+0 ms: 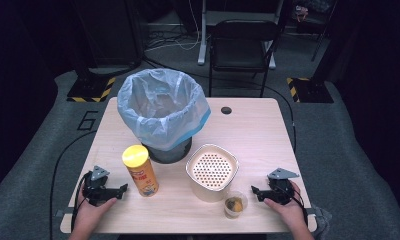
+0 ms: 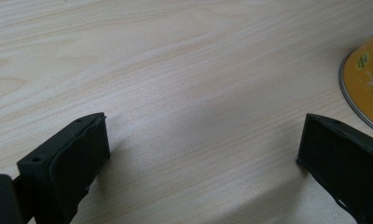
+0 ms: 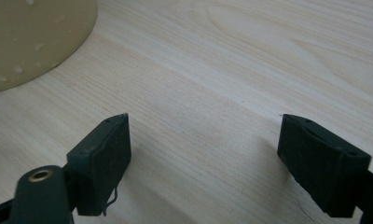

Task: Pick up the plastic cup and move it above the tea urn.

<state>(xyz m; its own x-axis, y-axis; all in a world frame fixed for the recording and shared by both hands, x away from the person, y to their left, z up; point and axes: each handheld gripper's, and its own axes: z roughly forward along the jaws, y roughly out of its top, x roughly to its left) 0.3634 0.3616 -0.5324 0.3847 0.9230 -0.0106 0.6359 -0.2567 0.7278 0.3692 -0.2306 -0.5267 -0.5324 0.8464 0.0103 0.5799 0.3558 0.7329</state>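
Dark grey carpet runs under a light wooden table (image 1: pixel 258 127), and a black folding chair (image 1: pixel 242 44) stands beyond its far edge, with cables trailing across the floor behind. On the far left part of the table sits a black bin (image 1: pixel 164 150) lined with a pale blue plastic bag (image 1: pixel 160 107) whose rim folds out over the sides. Just in front of the bin, toward the person, a tall crisp tube (image 1: pixel 141 171) with a yellow lid stands upright. To its right is a cream container (image 1: pixel 212 170) with a perforated top, and touching or just beside its near right corner is a small clear cup (image 1: pixel 235 204) holding something brownish.

The person's hands come in from the near edge. The left gripper (image 1: pixel 122 189) lies low over the table just left of the tube, its jaws spread wide with bare wood between them; its own camera catches the tube's yellow base at the right edge. The right gripper (image 1: pixel 255 192) rests near the right of the cup, jaws likewise spread apart over bare wood, with the cream container's wall at the upper left of its own view.
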